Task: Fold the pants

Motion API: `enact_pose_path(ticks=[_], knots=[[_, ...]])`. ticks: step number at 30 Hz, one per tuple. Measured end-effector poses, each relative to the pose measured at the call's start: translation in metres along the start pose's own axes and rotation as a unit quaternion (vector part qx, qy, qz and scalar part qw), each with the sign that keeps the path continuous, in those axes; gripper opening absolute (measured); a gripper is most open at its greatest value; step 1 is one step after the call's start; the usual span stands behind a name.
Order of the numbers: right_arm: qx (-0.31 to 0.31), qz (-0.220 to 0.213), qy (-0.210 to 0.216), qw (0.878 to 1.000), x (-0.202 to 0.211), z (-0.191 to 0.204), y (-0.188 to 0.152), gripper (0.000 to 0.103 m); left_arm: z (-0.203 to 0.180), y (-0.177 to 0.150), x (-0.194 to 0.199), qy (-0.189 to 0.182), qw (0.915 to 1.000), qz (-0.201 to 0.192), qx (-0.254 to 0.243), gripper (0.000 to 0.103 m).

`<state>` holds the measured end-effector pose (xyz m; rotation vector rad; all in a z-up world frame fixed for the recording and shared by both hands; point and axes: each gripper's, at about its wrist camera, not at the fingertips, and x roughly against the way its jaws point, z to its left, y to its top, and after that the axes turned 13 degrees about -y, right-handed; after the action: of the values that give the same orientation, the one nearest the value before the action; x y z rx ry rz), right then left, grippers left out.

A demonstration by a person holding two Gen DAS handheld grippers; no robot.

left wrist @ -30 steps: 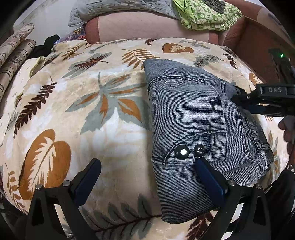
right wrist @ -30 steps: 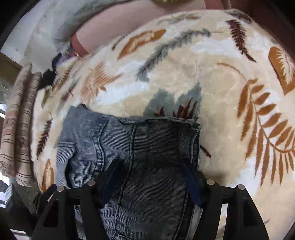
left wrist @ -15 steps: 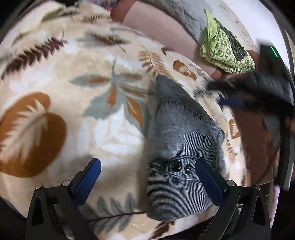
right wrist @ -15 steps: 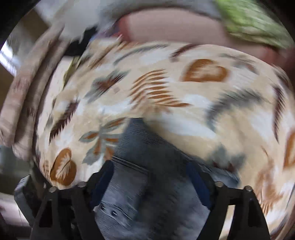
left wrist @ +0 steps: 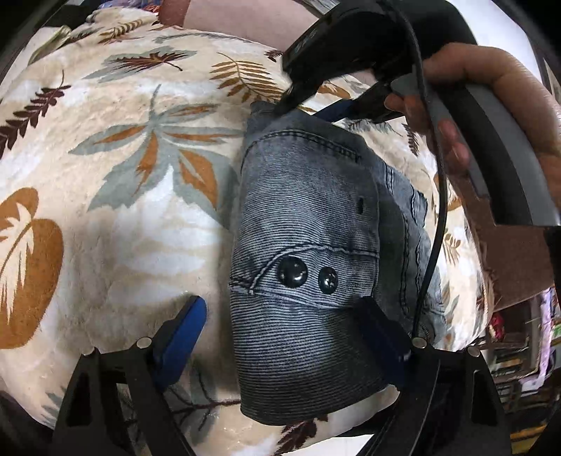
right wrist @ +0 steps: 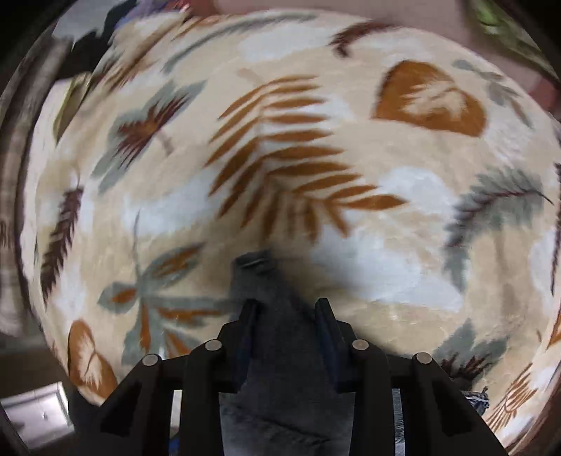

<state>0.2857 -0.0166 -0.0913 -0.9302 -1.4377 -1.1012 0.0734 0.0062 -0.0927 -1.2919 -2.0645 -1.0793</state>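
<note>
The folded grey-blue denim pants [left wrist: 308,224] lie on the leaf-print blanket [left wrist: 115,217], two dark buttons facing up. My left gripper [left wrist: 284,333] is open, its blue-padded fingers astride the near end of the pants, right finger on the cloth. My right gripper [left wrist: 312,101] reaches in from the upper right, held by a hand, its fingers at the far corner of the pants. In the right wrist view the gripper [right wrist: 285,308] has closed in on a dark bunch of the pants [right wrist: 280,368] between its fingers.
The blanket [right wrist: 315,158] covers a rounded cushion. A pinkish sofa back [left wrist: 245,17] runs along the far side. Dark clutter and shelves [left wrist: 519,350] sit beyond the right edge.
My right gripper moved to the far corner of the pants and closed from wide open onto the cloth. My left gripper stayed open, astride the near end.
</note>
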Motion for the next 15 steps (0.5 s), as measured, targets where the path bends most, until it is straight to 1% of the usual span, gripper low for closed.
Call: enact_pose_path(ticks=[1, 3, 4, 5, 6, 7, 9, 10, 11, 12, 13, 14, 15], knots=[[-0.035, -0.021, -0.004, 0.999, 0.007, -0.015, -0.002, 0.05, -0.001, -0.001, -0.001, 0.001, 1.0, 0.001, -0.001, 0.088], [-0.082, -0.054, -0.011, 0.995, 0.02, -0.041, -0.009, 0.056, -0.002, -0.003, 0.0, 0.004, 1.0, 0.002, -0.006, 0.088], [-0.094, -0.063, -0.001, 0.994, 0.026, -0.052, -0.016, 0.057, -0.001, -0.004, 0.002, 0.004, 1.0, 0.002, -0.007, 0.088], [-0.096, -0.064, 0.018, 0.993, 0.03, -0.059, -0.024, 0.057, -0.001, -0.004, 0.001, 0.006, 1.0, 0.002, -0.006, 0.088], [-0.094, -0.061, 0.054, 0.992, 0.037, -0.067, -0.039, 0.057, -0.001, -0.003, 0.0, 0.007, 1.0, 0.001, -0.005, 0.088], [-0.089, -0.061, 0.077, 0.991, 0.042, -0.07, -0.048, 0.057, -0.002, -0.004, 0.0, 0.007, 1.0, 0.001, -0.005, 0.088], [-0.078, -0.07, 0.136, 0.985, 0.052, -0.082, -0.08, 0.057, -0.001, -0.004, 0.0, 0.008, 1.0, 0.0, -0.006, 0.088], [-0.086, -0.075, 0.16, 0.98, 0.051, -0.086, -0.093, 0.059, 0.001, -0.004, 0.0, 0.009, 0.9999, 0.0, -0.007, 0.088], [-0.1, -0.077, 0.18, 0.975, 0.048, -0.095, -0.105, 0.07, 0.0, -0.005, 0.001, 0.012, 0.9999, -0.001, -0.007, 0.088], [-0.119, -0.061, 0.181, 0.974, 0.032, -0.106, -0.117, 0.077, -0.001, -0.005, 0.001, 0.017, 0.9998, -0.001, -0.009, 0.088], [-0.127, -0.036, 0.171, 0.976, 0.014, -0.112, -0.12, 0.079, -0.001, -0.005, 0.0, 0.018, 0.9998, 0.0, -0.011, 0.089], [-0.139, -0.013, 0.193, 0.971, -0.004, -0.119, -0.126, 0.076, -0.004, -0.006, -0.001, 0.023, 0.9996, 0.003, -0.013, 0.089], [-0.158, -0.018, 0.217, 0.963, -0.009, -0.126, -0.132, 0.073, -0.006, -0.008, -0.001, 0.027, 0.9995, 0.004, -0.015, 0.089]])
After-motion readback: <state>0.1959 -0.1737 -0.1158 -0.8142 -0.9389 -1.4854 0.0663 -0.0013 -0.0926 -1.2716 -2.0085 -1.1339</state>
